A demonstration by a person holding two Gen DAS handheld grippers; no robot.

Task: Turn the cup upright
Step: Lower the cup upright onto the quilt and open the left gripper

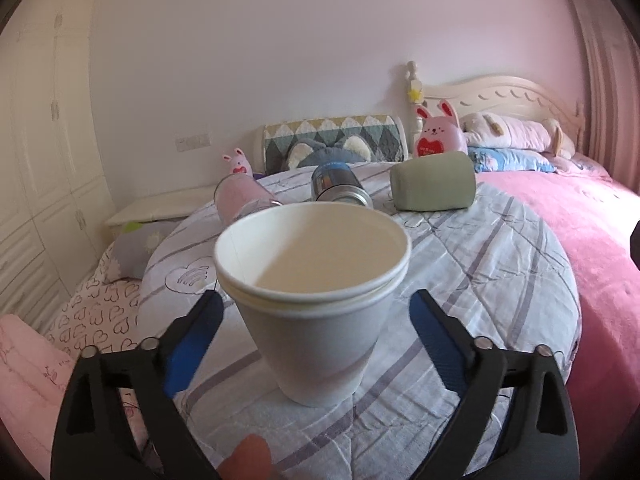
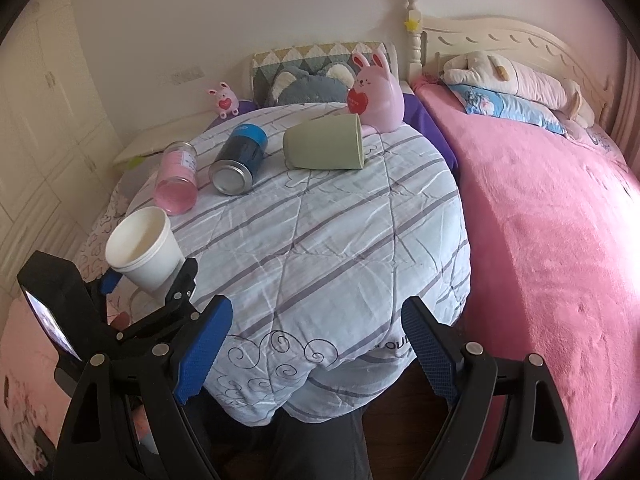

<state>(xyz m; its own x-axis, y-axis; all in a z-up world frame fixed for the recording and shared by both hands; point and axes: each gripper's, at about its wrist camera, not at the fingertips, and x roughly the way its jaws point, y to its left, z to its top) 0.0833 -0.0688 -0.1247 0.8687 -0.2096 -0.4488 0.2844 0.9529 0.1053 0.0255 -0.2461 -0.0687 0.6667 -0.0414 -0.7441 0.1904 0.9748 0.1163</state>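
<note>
A white paper cup point(image 1: 316, 300) stands upright, mouth up, on the striped quilt-covered round table point(image 1: 480, 272). My left gripper point(image 1: 316, 304) is open, its blue pads on either side of the cup with gaps to both. In the right wrist view the cup point(image 2: 142, 250) sits at the table's left edge between the left gripper's fingers. My right gripper point(image 2: 316, 320) is open and empty above the table's front edge. A green cup point(image 2: 324, 142), a blue can point(image 2: 240, 160) and a pink glass jar point(image 2: 178, 182) lie on their sides at the back.
A pink bunny toy point(image 2: 378, 88) stands at the table's far edge, with a smaller one point(image 2: 225, 100) at the back left. A pink bed point(image 2: 540, 220) lies to the right. A white nightstand point(image 1: 156, 208) and a wardrobe point(image 1: 36, 160) stand on the left.
</note>
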